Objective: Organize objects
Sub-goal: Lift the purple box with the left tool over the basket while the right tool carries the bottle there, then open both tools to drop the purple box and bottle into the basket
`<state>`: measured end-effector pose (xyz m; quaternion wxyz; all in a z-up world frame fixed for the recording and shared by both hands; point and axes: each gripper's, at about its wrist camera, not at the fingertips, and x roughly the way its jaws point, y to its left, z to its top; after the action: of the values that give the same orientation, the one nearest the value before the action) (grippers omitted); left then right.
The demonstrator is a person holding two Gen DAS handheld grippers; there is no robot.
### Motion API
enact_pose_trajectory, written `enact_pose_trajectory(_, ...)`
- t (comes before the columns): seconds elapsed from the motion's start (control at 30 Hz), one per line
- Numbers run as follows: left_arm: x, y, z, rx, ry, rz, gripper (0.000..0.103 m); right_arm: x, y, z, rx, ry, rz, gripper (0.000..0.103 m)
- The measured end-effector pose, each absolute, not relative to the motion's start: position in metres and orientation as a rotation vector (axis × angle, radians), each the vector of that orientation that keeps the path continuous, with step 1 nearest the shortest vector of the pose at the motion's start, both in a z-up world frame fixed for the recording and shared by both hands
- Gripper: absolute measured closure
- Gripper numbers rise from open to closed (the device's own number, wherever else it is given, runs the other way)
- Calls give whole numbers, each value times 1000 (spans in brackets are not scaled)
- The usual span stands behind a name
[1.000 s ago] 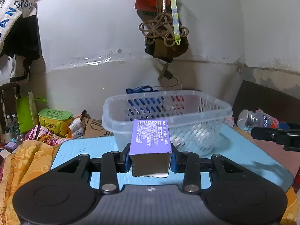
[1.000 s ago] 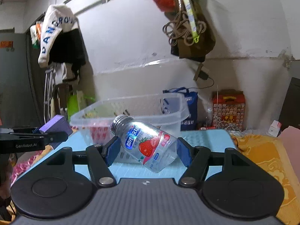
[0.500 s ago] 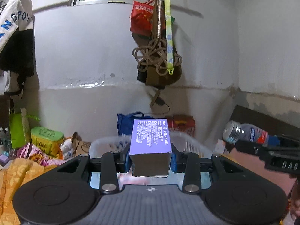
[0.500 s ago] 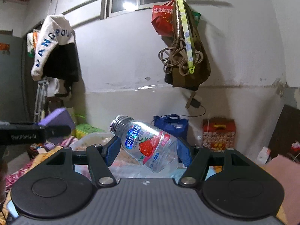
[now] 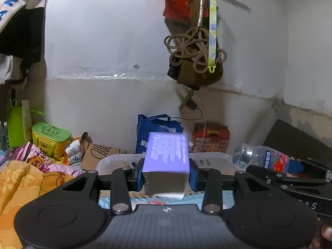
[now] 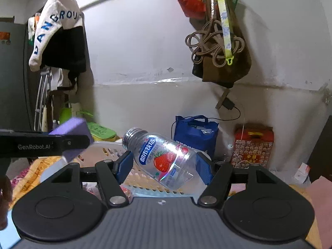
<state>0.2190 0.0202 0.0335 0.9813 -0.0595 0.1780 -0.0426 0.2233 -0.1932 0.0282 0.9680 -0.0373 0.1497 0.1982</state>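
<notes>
Starting with the biggest thing: the clear plastic basket sits low in both views, slotted walls, rim just below both grippers. I can make out some bits of colour through its wall, but what's actually inside is too hidden to call.

Next, the purple box is up in the air over the near rim, pinched on its two side faces by the left gripper, jaws closed snug against it. Looks like light cardboard, stiff enough for a side grip, though I'd guess a hard squeeze would dent it.

Smallest is the strawberry drink bottle, clear plastic, metal-looking cap, lying tilted with the cap end up and to the left. The right gripper has it clamped across the body, blue pads on either side. It seems empty, so light, but smooth and round, probably slippery and prone to swivel. Holding it mid-body on the label makes sense. It also hovers above the basket.
</notes>
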Motion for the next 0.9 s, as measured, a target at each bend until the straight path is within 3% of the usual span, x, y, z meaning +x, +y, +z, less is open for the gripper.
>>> enact_pose_trajectory(0.1, 224, 27, 30, -136, 347, -72, 49, 230, -186, 23, -97, 309, 414, 34)
enact_pose_trajectory(0.13, 228, 27, 29, -125, 348, -72, 40, 230, -184, 21, -105, 309, 418, 32)
enact_pose_trajectory(0.17, 233, 26, 28, -114, 353, -68, 28, 231, -182, 20, -110, 306, 406, 16)
enact_pose_trajectory(0.23, 239, 29, 25, -110, 362, -58, 13, 228, -181, 18, -121, 282, 357, 0)
enact_pose_trajectory(0.7, 195, 43, 30, -143, 280, -63, 2, 198, -185, 23, -102, 311, 405, 0)
enact_pose_trajectory(0.9, 169, 37, 37, -87, 362, -15, 0, 182, -183, 33, -76, 401, 357, 0)
